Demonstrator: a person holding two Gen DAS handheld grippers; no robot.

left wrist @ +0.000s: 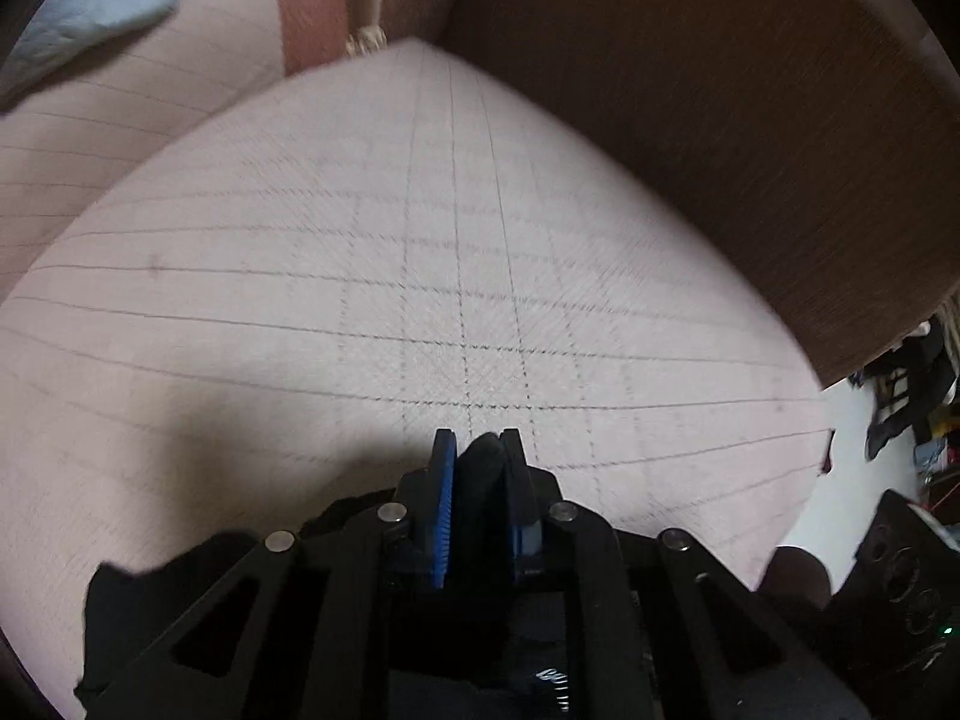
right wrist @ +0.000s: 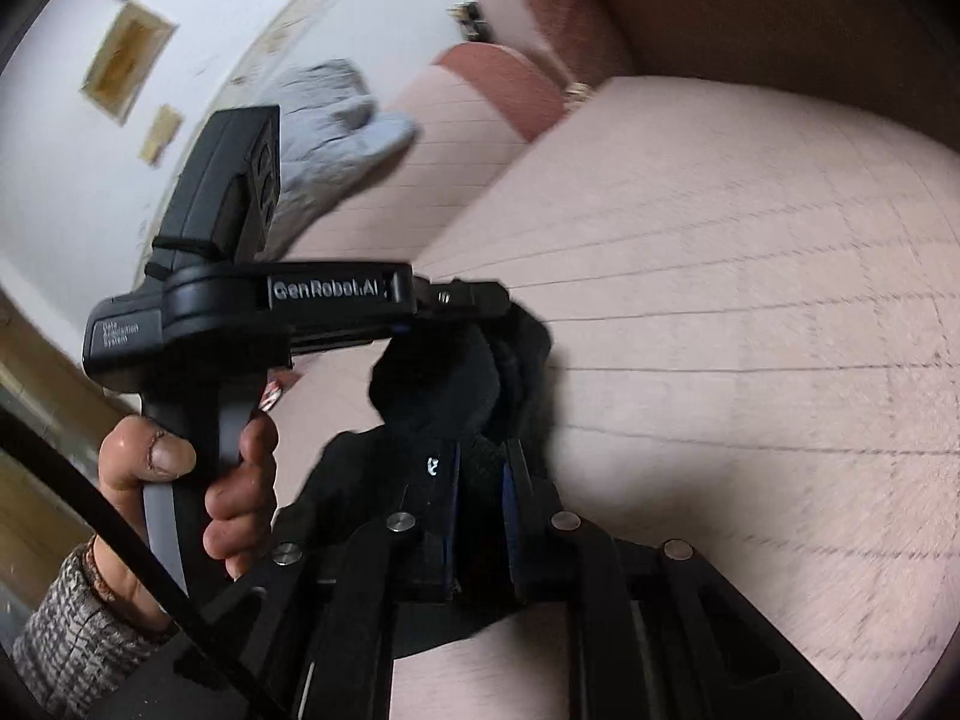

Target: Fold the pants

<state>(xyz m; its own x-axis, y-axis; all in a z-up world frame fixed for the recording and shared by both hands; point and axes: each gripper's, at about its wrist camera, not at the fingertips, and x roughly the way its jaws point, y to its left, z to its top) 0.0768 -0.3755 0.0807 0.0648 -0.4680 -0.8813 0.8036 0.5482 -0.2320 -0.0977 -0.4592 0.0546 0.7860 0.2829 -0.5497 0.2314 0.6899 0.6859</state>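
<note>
The black pants [left wrist: 480, 468] are pinched between the blue-padded fingers of my left gripper [left wrist: 477, 441], which is shut on the cloth above a pink checked cushion [left wrist: 420, 252]. More black cloth hangs at lower left [left wrist: 138, 600]. In the right wrist view my right gripper [right wrist: 480, 450] is shut on a bunch of the black pants [right wrist: 444, 384]. The left gripper's body [right wrist: 288, 300] is right beside it, held by a hand [right wrist: 240, 498], its tip touching the same bunch.
A grey-blue cloth [left wrist: 90, 6] lies on the far cushion, also in the right wrist view [right wrist: 336, 126]. A brown sofa back [left wrist: 720, 120] rises at the right. Clutter sits on the white floor [left wrist: 912, 408] at the far right. A white wall with frames [right wrist: 126, 54] is at left.
</note>
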